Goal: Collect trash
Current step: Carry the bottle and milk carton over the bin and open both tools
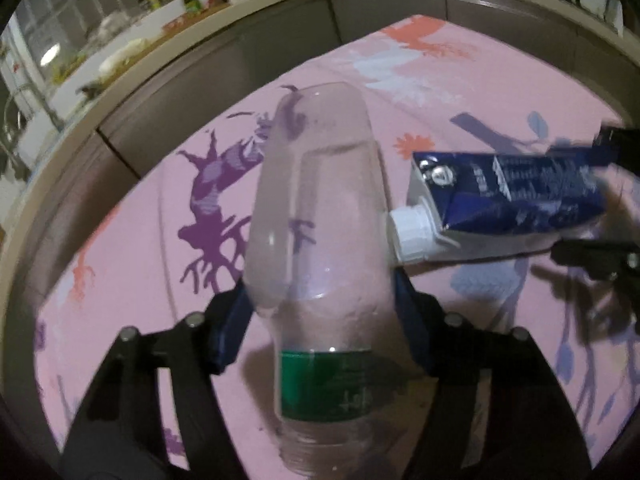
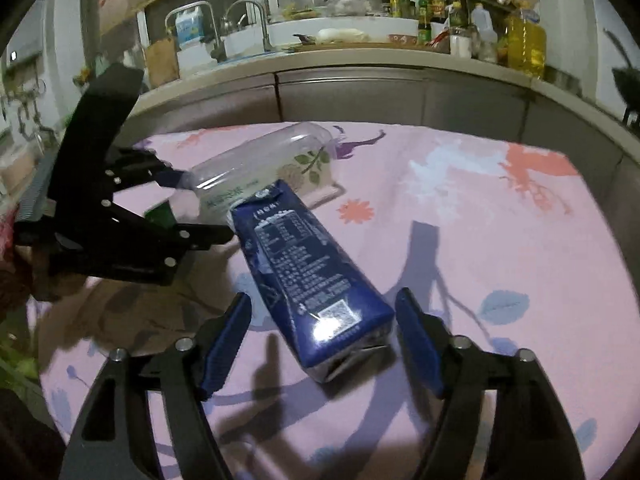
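A clear plastic bottle [image 1: 320, 208] with a green label lies lengthwise between the fingers of my left gripper [image 1: 318, 280]. Both blue pads press on its sides, so the gripper is shut on it. A blue drink carton [image 1: 520, 200] with a white cap [image 1: 408, 232] lies to its right, the cap touching the bottle. In the right wrist view the carton [image 2: 304, 264] runs away from me between the fingers of my right gripper [image 2: 323, 298]. The right pad is at its corner and a gap shows on the left, so the jaws are open. My left gripper [image 2: 192, 206] holds the bottle [image 2: 264, 160] beyond it.
Everything rests on a table under a pink patterned cloth [image 2: 500, 240]. Behind the table runs a kitchen counter [image 2: 360, 60] with grey cabinet doors below, a sink tap [image 2: 256, 20], and oil and sauce bottles [image 2: 524, 40] at the right.
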`<state>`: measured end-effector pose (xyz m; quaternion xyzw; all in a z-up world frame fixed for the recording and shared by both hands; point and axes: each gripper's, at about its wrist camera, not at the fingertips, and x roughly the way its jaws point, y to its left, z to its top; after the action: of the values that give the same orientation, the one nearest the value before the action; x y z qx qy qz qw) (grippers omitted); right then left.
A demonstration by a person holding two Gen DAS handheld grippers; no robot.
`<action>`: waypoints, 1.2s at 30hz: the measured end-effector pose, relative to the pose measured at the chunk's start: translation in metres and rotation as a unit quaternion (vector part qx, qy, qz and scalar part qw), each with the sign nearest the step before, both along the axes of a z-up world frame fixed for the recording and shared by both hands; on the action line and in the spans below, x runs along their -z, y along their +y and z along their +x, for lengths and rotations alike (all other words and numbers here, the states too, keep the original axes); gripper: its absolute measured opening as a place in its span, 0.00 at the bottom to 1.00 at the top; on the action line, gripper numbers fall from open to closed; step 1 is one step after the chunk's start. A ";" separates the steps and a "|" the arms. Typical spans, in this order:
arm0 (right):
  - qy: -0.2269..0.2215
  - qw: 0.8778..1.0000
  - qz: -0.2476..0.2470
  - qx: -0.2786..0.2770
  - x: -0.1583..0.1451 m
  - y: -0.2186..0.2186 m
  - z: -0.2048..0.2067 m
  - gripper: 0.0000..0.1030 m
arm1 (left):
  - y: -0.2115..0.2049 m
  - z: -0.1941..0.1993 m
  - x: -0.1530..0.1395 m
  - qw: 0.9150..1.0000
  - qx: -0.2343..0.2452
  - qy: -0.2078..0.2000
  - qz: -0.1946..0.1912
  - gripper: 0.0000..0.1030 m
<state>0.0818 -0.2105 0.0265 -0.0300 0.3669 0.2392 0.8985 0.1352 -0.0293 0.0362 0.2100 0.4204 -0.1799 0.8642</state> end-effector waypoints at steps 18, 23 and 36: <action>-0.044 0.938 0.133 0.317 -0.014 -0.220 -0.097 0.43 | -0.232 -0.044 -0.031 0.984 0.170 0.007 -0.058 0.61; -0.040 0.895 0.145 0.421 -0.013 -0.305 -0.112 0.43 | -0.348 -0.042 -0.036 0.969 0.242 -0.003 -0.052 0.61; -0.031 0.848 0.151 0.507 0.013 -0.397 -0.103 0.57 | -0.467 -0.025 -0.010 0.963 0.266 0.036 -0.016 0.66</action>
<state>-0.0214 -0.6075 0.0134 0.2891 0.2622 -0.1979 0.8992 0.1098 -0.4958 0.0464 0.2937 0.3767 -0.4178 0.7729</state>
